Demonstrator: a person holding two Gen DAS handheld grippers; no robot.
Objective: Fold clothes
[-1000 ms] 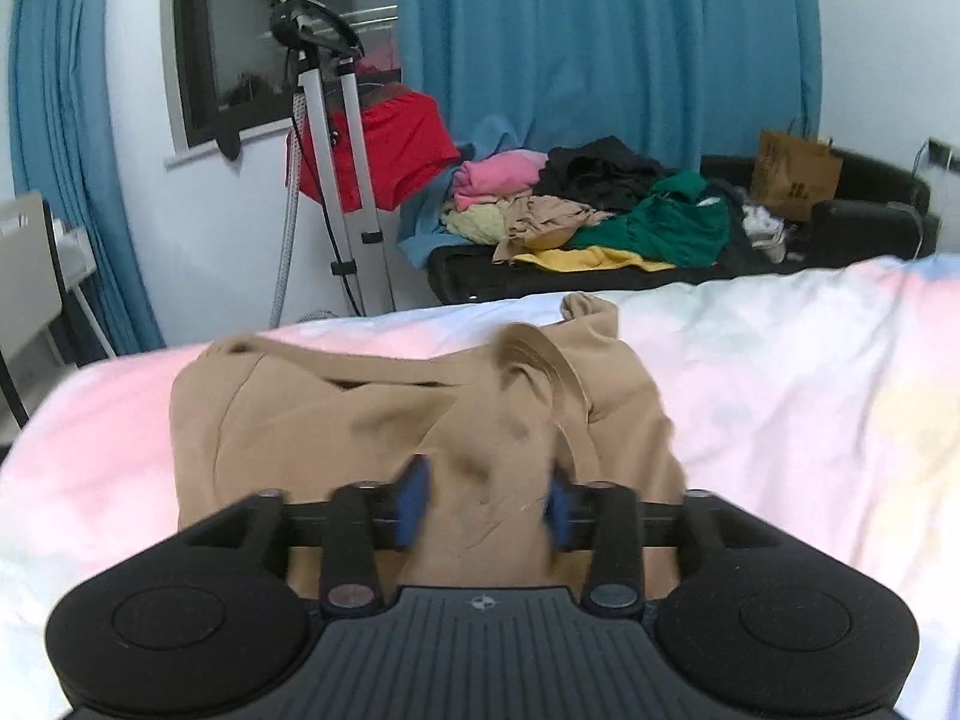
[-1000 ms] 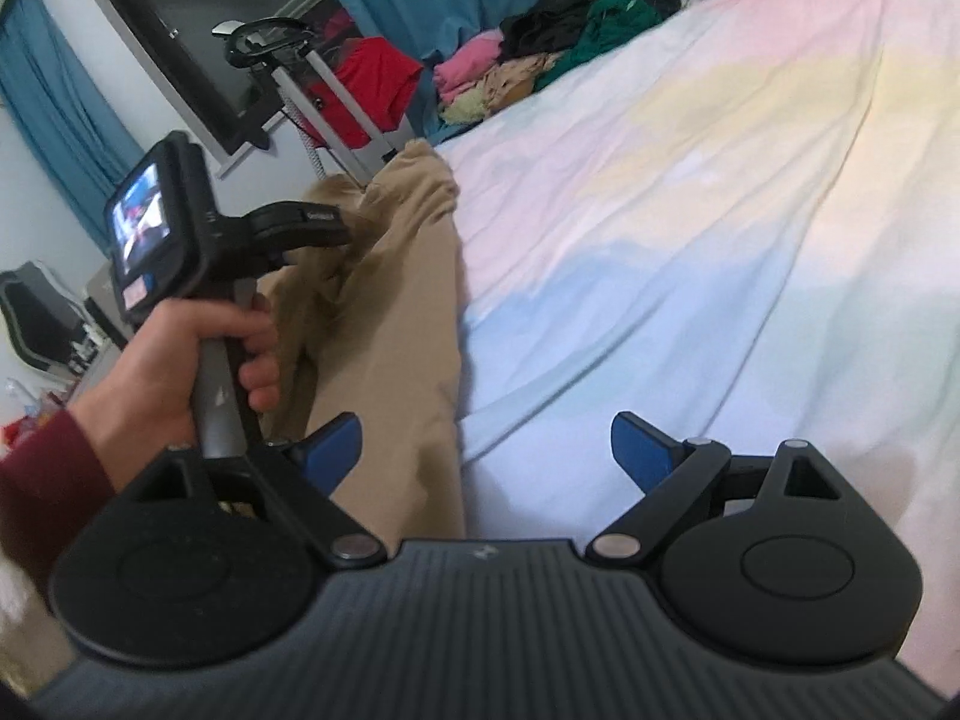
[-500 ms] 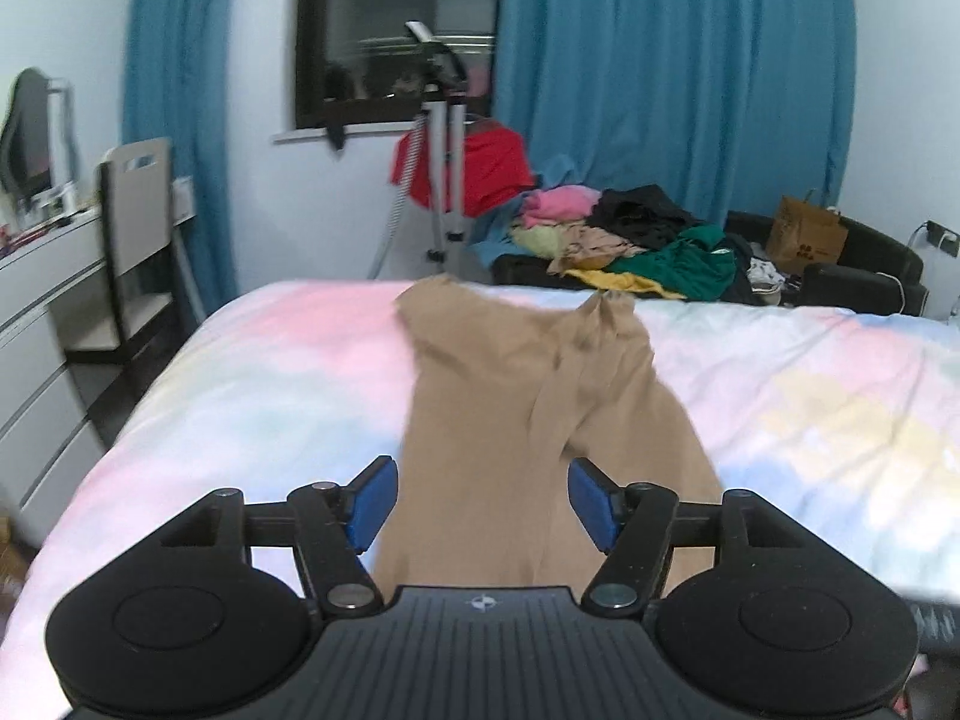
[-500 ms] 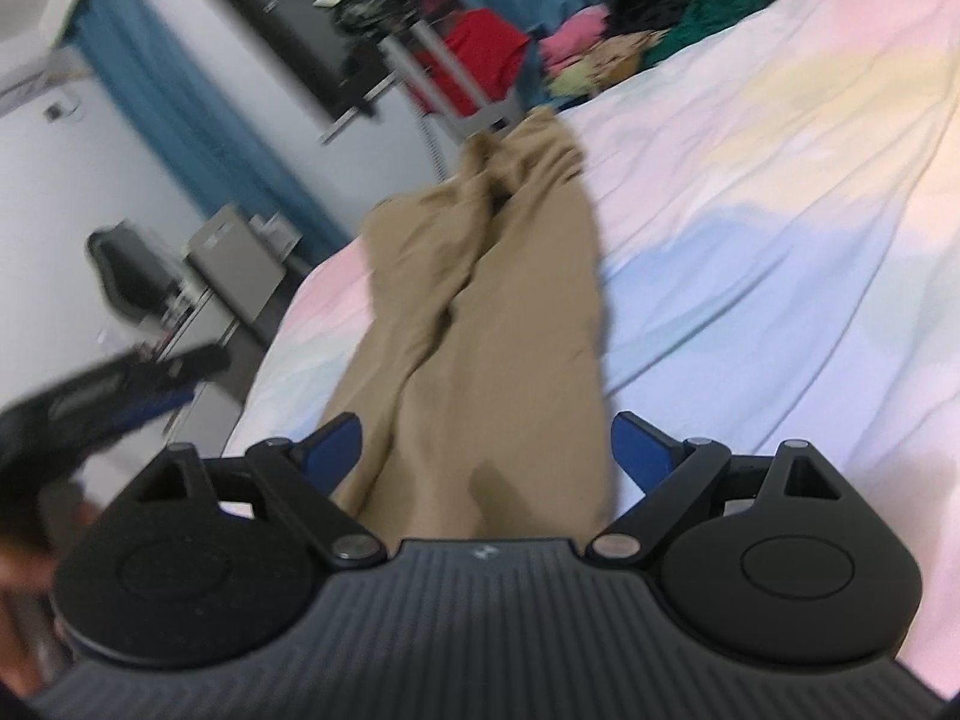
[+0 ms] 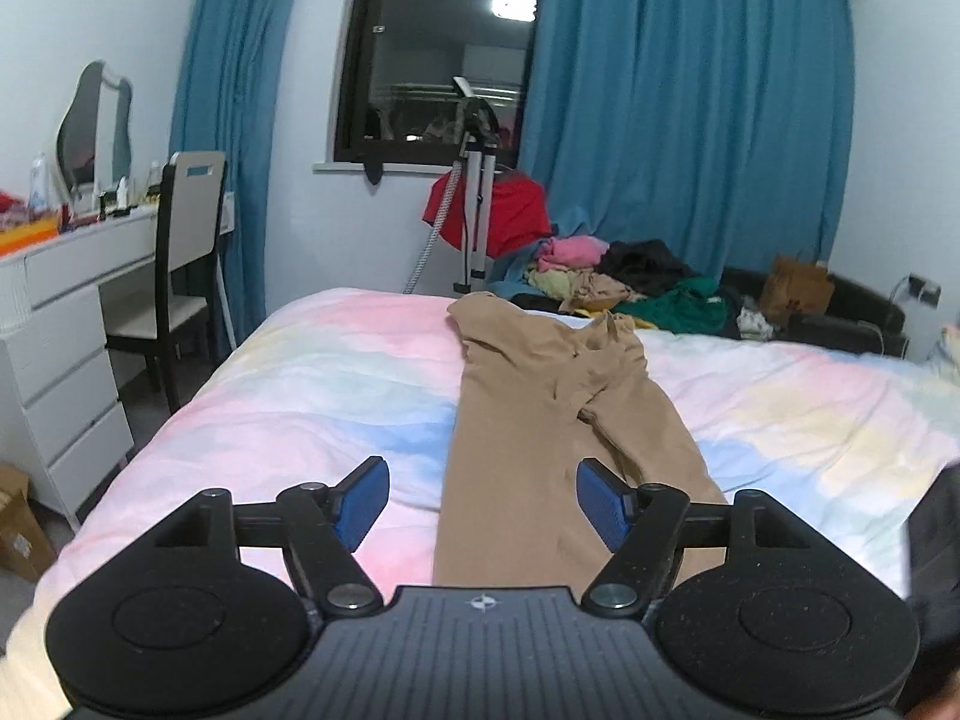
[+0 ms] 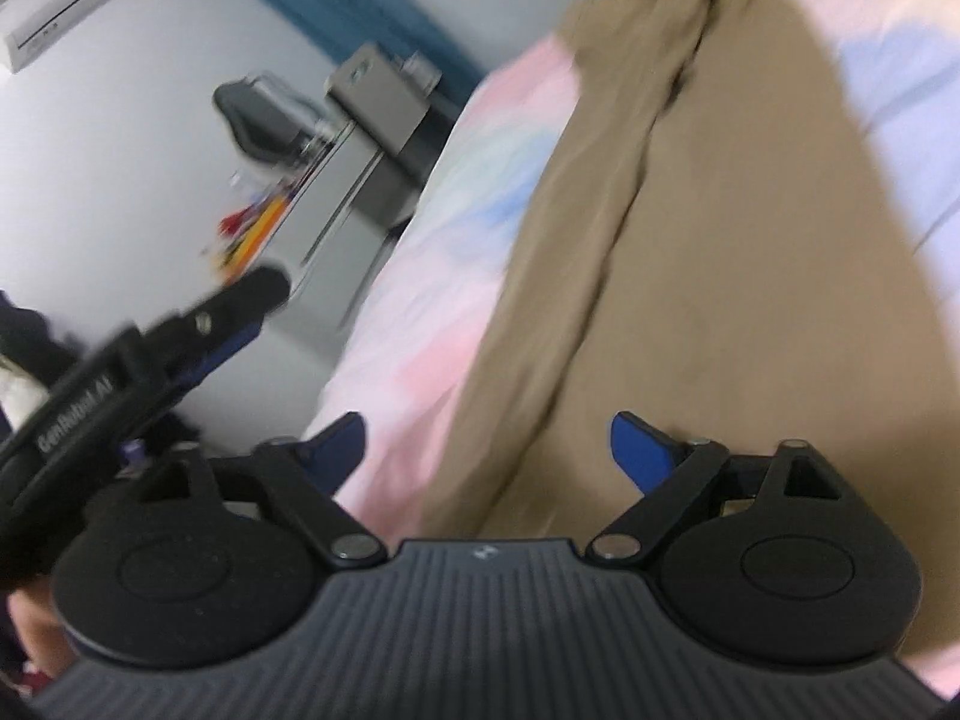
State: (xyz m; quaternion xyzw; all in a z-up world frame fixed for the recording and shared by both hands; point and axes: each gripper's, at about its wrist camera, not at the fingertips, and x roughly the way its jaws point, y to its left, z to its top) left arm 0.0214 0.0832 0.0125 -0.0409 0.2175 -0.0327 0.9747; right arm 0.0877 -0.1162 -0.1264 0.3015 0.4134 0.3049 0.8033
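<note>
Tan pants [image 5: 540, 414] lie lengthwise down the middle of the bed [image 5: 300, 384], bare sheet either side. Left gripper [image 5: 482, 502] is opening, right gripper [image 6: 487, 450] is closing; neither holds anything.

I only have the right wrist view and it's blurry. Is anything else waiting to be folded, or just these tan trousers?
Observer: Yes. The left wrist view shows a pile of clothes on a dark sofa beyond the bed.
Operator: Are the tan trousers fully on the bed?
Observer: Their far end reaches the bed's far edge; the near end is hidden behind the left gripper.
Operator: Is the left gripper holding them?
Observer: No, its jaws are opening, nothing clamped.
</note>
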